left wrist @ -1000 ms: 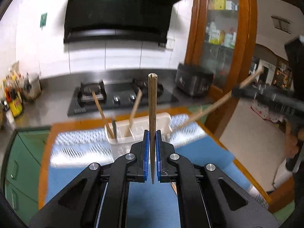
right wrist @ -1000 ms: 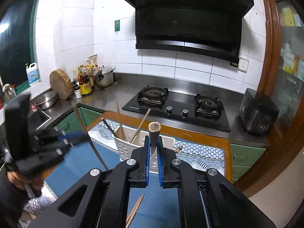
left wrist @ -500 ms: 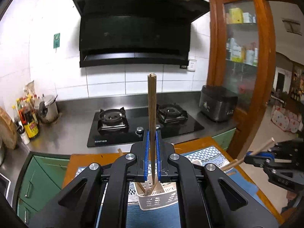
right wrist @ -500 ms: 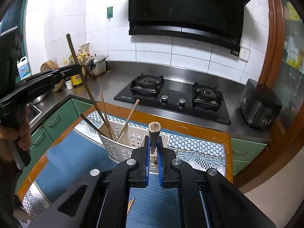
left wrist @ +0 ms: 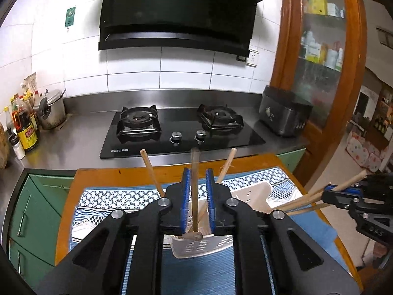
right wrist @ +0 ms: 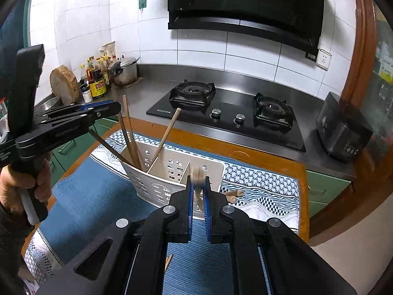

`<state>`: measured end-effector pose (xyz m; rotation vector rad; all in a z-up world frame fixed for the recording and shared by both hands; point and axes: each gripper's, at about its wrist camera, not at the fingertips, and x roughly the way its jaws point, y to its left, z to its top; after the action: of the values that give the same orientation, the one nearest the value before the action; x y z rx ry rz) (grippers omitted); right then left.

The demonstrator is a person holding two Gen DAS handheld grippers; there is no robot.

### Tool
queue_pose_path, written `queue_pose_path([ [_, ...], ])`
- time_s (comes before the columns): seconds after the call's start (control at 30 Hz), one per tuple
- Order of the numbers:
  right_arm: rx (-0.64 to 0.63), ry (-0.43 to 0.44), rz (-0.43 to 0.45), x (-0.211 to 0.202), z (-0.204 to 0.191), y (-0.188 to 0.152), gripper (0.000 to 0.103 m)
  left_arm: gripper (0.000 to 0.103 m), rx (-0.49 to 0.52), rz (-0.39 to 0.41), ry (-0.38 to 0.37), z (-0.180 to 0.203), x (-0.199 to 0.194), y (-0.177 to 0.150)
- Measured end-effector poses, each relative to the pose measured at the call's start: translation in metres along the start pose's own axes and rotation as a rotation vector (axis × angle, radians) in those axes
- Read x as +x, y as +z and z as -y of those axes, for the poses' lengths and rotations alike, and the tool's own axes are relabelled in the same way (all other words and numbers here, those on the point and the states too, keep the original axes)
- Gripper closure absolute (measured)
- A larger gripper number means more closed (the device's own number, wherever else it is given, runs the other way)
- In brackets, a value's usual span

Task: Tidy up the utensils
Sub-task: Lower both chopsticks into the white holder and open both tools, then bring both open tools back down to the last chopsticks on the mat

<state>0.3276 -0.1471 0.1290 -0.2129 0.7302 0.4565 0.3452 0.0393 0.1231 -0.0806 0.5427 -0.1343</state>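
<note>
A white perforated utensil caddy [right wrist: 172, 172] stands on a blue patterned mat; it also shows in the left wrist view [left wrist: 196, 248]. Several wooden chopsticks [right wrist: 130, 132] stand in its left compartment. My left gripper [left wrist: 196, 191] is over the caddy with its jaws parted, and a brown chopstick [left wrist: 194, 191] stands loose and blurred between them, its lower end in the caddy. My right gripper [right wrist: 197, 191] is at the caddy's near right side, jaws slightly apart, with a blurred wooden stick [right wrist: 197, 179] between them. In the left wrist view the right gripper [left wrist: 343, 194] shows a stick through it.
Loose wooden sticks [right wrist: 232, 194] lie on the mat right of the caddy, and one [right wrist: 168, 261] near my right gripper. A black gas hob [right wrist: 228, 118] sits behind the wooden table edge. Bottles and a pot [right wrist: 122, 71] stand back left, a black appliance [right wrist: 343, 132] at the right.
My left gripper has opened and its chopstick has dropped down into the caddy. My right gripper's jaws have parted a little and its stick is blurred.
</note>
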Motion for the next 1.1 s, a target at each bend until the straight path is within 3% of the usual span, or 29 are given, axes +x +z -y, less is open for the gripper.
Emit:
queue_pose_path([
  [0.03, -0.001, -0.005, 0.005, -0.001, 0.001, 0.0, 0.094, 0.067, 0.004, 0.01, 0.004, 0.001, -0.003, 0.0],
  [0.1, 0.0, -0.013, 0.015, -0.003, 0.001, 0.0, 0.09, 0.041, 0.009, 0.043, 0.022, 0.003, -0.013, -0.001],
  [0.2, -0.005, -0.023, 0.037, -0.014, 0.0, -0.002, 0.09, 0.04, 0.032, 0.075, 0.025, 0.008, -0.03, -0.002],
  [0.37, -0.004, -0.018, 0.099, -0.048, -0.007, -0.017, 0.087, 0.029, 0.042, 0.106, 0.018, 0.015, -0.065, -0.02],
  [0.57, 0.017, 0.013, 0.126, -0.08, -0.028, -0.07, 0.085, 0.014, 0.031, 0.107, -0.016, 0.026, -0.103, -0.066],
  [0.7, 0.033, 0.015, 0.113, -0.086, -0.042, -0.113, 0.075, 0.005, 0.046, 0.094, -0.028, 0.038, -0.121, -0.103],
  [0.87, 0.072, 0.001, 0.088, -0.085, -0.055, -0.167, 0.06, 0.005, 0.046, 0.057, -0.037, 0.047, -0.133, -0.145],
  [0.97, 0.092, -0.017, 0.073, -0.083, -0.062, -0.193, 0.054, 0.005, 0.032, 0.021, -0.067, 0.049, -0.137, -0.171],
  [1.1, 0.115, -0.04, 0.051, -0.076, -0.067, -0.221, 0.052, 0.005, 0.035, -0.011, -0.048, 0.054, -0.136, -0.196],
])
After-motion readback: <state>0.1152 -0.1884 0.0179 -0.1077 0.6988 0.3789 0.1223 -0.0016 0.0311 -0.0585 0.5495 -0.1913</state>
